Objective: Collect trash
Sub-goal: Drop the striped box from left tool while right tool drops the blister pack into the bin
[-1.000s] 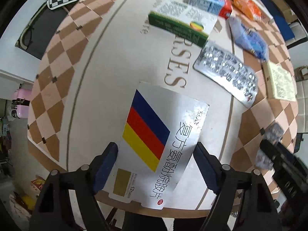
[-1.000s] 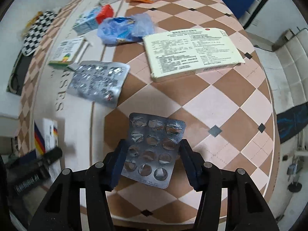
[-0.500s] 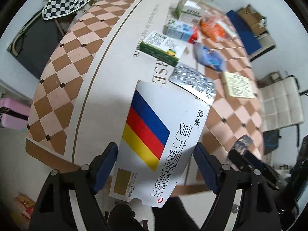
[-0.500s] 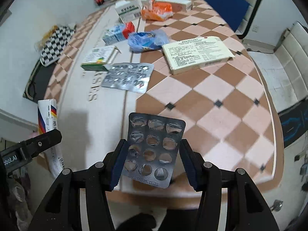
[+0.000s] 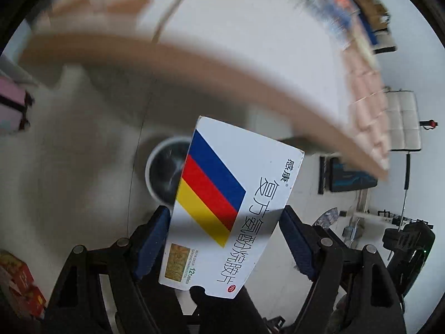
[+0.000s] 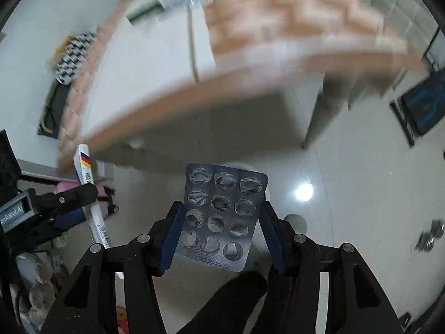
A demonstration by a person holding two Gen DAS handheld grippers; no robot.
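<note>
My left gripper (image 5: pixel 225 214) is shut on a white medicine box (image 5: pixel 236 203) with blue, red and yellow stripes; the blue pads press its two long sides. Under the box, on the floor, stands a round white bin (image 5: pixel 158 167) with a dark inside, partly hidden by the box. My right gripper (image 6: pixel 222 208) is shut on a silver blister pack (image 6: pixel 219 228) of emptied pockets, held above shiny floor tiles. In the right wrist view the left gripper (image 6: pixel 66 203) and its box (image 6: pixel 83 164) show at the left edge. Both grippers point steeply down, off the table.
The blurred edge of the brown-and-white table (image 5: pixel 194 53) arcs above, with more packets (image 5: pixel 333 8) far back on it. A pink item (image 5: pixel 11 105) and red boxes (image 5: pixel 19 284) lie at the left, a white chair (image 5: pixel 400 122) at the right. A person's dark leg (image 6: pixel 228 300) is below.
Both grippers have swung off the table's near edge and tipped down over the floor, carrying the box and the blister pack. The white bin has come into view under the box.
</note>
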